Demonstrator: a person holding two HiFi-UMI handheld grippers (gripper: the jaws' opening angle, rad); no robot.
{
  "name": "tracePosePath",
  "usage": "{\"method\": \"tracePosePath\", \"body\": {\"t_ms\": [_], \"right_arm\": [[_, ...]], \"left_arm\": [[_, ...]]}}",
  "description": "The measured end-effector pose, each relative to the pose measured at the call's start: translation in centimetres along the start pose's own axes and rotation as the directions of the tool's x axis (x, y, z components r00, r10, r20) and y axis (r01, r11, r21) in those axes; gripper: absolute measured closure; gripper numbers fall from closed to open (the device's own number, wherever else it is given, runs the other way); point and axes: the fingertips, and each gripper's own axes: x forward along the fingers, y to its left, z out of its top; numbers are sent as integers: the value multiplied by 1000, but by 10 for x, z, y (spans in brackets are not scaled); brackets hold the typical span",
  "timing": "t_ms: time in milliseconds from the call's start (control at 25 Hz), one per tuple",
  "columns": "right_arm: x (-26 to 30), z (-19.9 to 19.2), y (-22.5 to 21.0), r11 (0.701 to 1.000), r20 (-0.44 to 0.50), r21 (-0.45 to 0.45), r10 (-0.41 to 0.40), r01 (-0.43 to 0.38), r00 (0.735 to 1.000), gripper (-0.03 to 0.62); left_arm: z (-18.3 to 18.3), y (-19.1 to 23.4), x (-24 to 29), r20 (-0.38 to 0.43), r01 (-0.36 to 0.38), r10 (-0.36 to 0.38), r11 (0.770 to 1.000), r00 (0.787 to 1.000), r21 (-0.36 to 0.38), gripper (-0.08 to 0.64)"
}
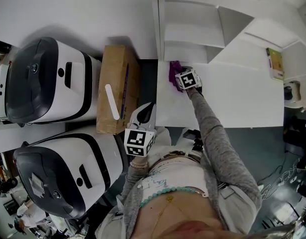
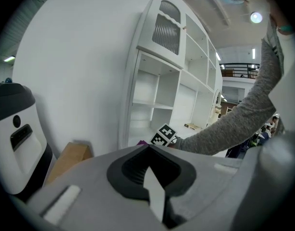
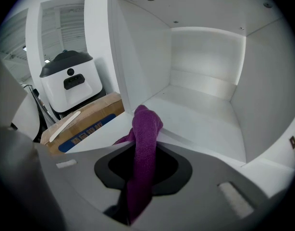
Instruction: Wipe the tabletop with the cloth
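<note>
Jaws, left to right. The left gripper (image 2: 148,149) had its jaws pressed together on nothing. I held it idle off the tabletop's (image 1: 232,101) left edge, near the cardboard box (image 1: 117,86). The right gripper (image 3: 143,153) had its jaws clamped on the purple cloth (image 3: 146,126), a fold of which stood up past the tips. In the head view the cloth sat at the tabletop's far left corner, just at the foot of the white shelf unit (image 1: 190,34). Whether it pressed on the surface I could not tell.

Step in hand, as I judged it: wiping, with a pass beginning in that corner and most of the tabletop unwiped. The next move called for pressing the cloth flat and drawing it rightward along the shelf foot, clear of the shelf's upright.
</note>
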Motion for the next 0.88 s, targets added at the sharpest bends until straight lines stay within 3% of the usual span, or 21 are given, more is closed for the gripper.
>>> {"method": "tracePosePath", "body": {"t_ms": [880], "right_arm": [[-27,-26,-50,999,10,54,-7,7,1000,496]], "left_arm": [[-4,-69,32,-62,69,-68,997,996,23,560]]}}
